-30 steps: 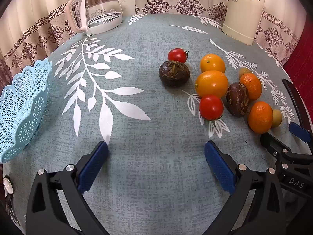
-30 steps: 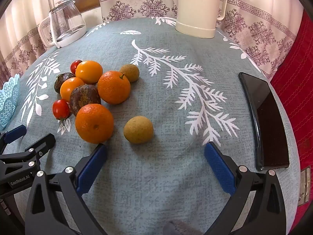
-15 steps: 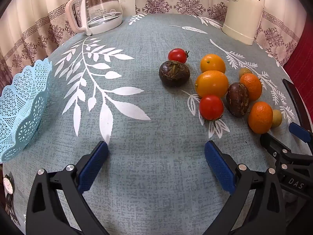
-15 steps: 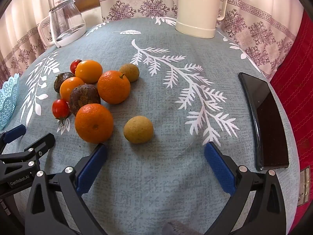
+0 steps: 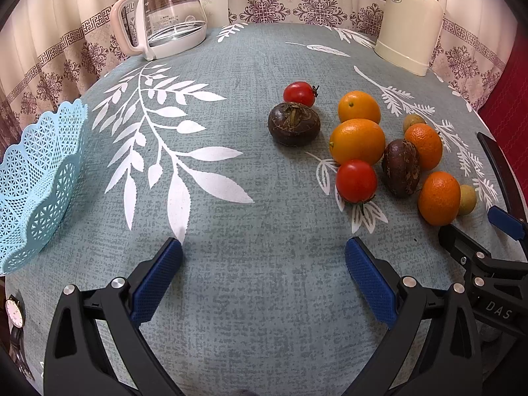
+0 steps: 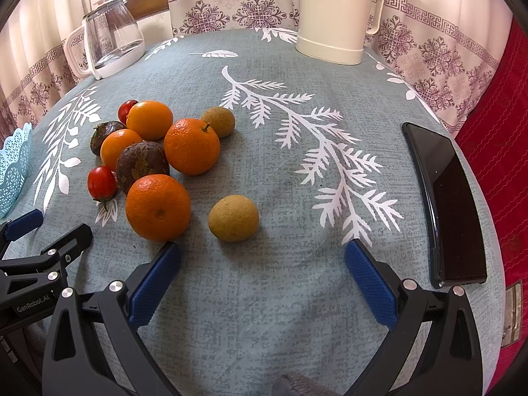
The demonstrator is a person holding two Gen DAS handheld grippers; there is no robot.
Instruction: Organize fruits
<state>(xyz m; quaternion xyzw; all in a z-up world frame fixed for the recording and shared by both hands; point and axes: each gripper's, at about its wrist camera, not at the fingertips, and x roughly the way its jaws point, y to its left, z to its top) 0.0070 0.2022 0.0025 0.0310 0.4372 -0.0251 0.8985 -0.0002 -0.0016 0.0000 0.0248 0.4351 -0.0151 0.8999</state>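
Both claws spread wide, empty: left claw (image 5: 263, 275), right claw (image 6: 262, 275). Best closed squarely around tan fruit (image 6: 233, 218), gently; lace basket (image 5: 36, 178) far left on worktop.

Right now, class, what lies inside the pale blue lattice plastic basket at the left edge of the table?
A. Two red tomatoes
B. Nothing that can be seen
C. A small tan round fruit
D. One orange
B: the left wrist view shows the pale blue lattice plastic basket with no fruit in its visible part, while the red tomatoes, oranges and small tan round fruit all lie on the tablecloth.
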